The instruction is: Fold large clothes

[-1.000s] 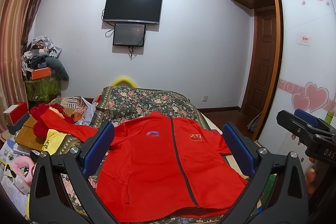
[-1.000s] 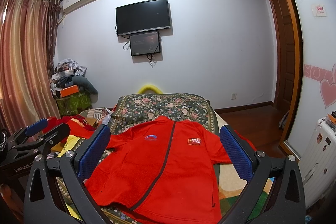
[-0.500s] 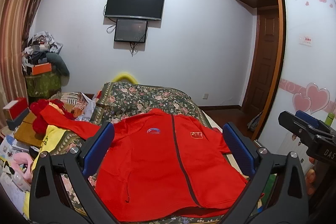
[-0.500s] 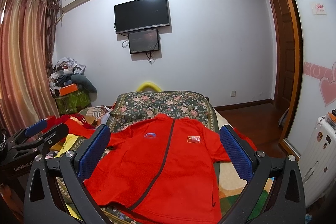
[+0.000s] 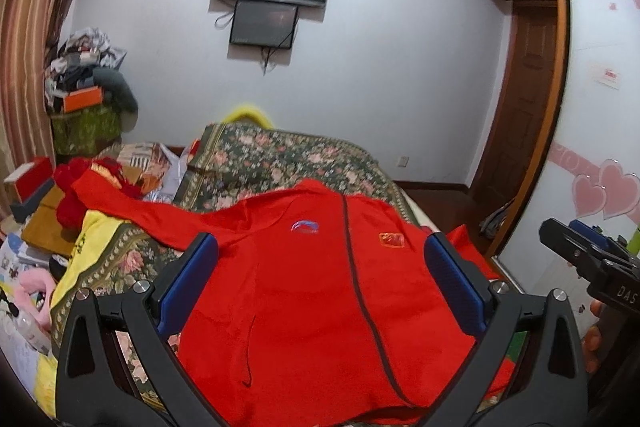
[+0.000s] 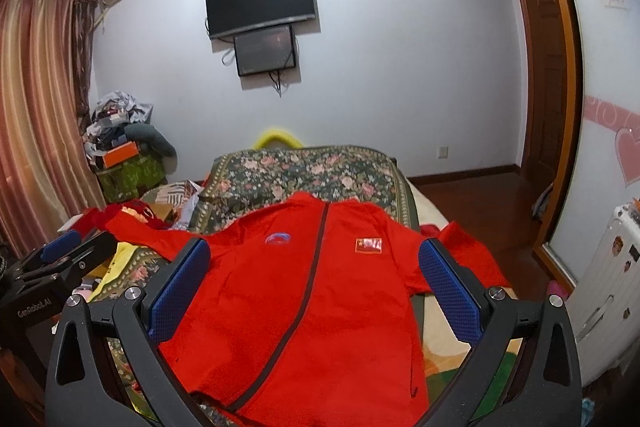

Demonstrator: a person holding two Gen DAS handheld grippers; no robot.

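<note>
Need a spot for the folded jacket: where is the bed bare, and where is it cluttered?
Bare: floral bedspread beyond the red jacket collar. Crowded: left bedside, where the outstretched sleeve lies over piled clutter.

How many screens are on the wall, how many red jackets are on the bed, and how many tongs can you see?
Screens: 2 (big one, small one)
Red jacket: 1
Tongs: 2 (left tongs, right tongs)
Total: 5
</note>
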